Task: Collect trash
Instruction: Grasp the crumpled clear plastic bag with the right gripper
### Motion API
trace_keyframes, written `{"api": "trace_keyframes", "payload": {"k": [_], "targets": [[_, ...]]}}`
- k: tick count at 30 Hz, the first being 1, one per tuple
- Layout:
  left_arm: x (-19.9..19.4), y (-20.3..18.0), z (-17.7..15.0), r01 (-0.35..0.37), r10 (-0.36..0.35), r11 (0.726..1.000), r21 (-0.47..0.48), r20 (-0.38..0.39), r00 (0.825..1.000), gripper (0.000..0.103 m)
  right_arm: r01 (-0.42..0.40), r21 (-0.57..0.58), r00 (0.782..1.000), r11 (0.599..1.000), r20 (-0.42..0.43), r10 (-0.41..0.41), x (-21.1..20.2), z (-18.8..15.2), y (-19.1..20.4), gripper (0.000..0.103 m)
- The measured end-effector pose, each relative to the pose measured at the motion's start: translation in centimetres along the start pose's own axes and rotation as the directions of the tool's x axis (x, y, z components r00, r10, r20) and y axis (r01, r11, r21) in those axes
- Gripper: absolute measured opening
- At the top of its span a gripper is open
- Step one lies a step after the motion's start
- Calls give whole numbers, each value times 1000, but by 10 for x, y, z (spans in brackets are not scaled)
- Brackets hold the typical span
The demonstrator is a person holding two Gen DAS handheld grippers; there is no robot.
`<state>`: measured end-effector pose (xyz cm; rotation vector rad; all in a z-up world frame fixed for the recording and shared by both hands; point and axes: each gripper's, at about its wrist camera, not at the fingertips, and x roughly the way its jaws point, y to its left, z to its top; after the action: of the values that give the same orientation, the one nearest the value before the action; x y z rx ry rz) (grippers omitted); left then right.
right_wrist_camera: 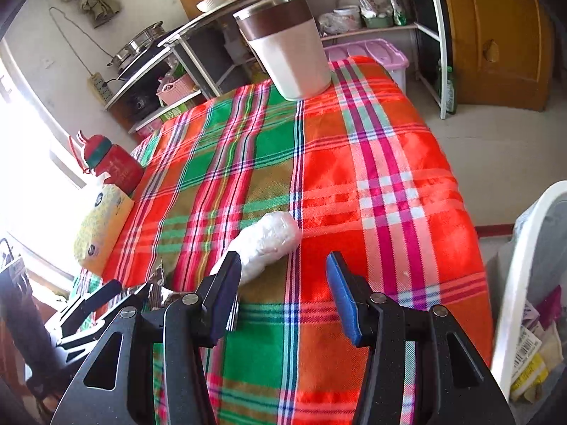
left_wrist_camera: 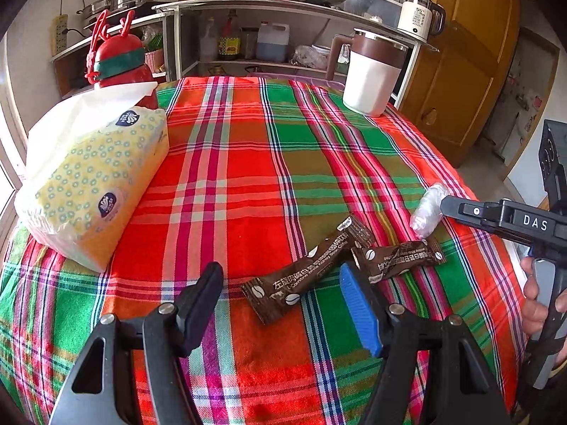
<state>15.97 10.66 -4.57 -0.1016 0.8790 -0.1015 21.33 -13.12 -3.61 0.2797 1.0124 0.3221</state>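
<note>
So my left gripper (left_wrist_camera: 281, 292) is spread wide with nothing in it, hovering right over the nearer of two brown coffee sachets (left_wrist_camera: 304, 269) lying on the red-and-green plaid tablecloth (left_wrist_camera: 248, 163). The second brown sachet (left_wrist_camera: 400, 256) touches the first at its far end. My right gripper (right_wrist_camera: 283, 285) is also wide apart and empty, with the crumpled clear plastic wad (right_wrist_camera: 267, 242) just ahead of its left finger. A white-rimmed bin (right_wrist_camera: 521, 269) with wrappers inside sits off the table's right edge. Yellow tissue pack (left_wrist_camera: 92, 184) is over on the left.
</note>
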Motion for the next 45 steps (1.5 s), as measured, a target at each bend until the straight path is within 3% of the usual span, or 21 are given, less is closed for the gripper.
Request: {"api": "trace_keyframes", "payload": {"k": [17,23,26,30,35,41,43,45], "targets": [[9,-3,5,2,-1,999,45,-23,1000,70,-40,-26,999,999,-16,40,27,22,25,51],[10,-1,7,-19,20,999,39,-20,1000,58,-45,-57,999,997,-24,44,33,22,34,51],[9,4,8,-19,20,1000,14,-15,1000,50,-44,-80,999,996,-24,42,35,20,37,39],[6,10,6,-16,16,1000,-14,-10,1000,43,-42,-92,999,995,-26,40,35,19,38,36],[5,14,5,-7,7,1000,-30,-8,1000,42,-58,-105,997,993,-47,53,37,16,43,36],[6,11,5,-9,8,1000,-18,-11,1000,47,-2,-188,999,982,-35,-5,37,9,55,36],[7,10,6,-14,14,1000,-13,-10,1000,47,31,-219,999,975,-22,-36,37,6,59,29],[6,11,6,-26,26,1000,-18,-7,1000,41,28,-236,999,971,-20,-34,35,4,60,28]]}}
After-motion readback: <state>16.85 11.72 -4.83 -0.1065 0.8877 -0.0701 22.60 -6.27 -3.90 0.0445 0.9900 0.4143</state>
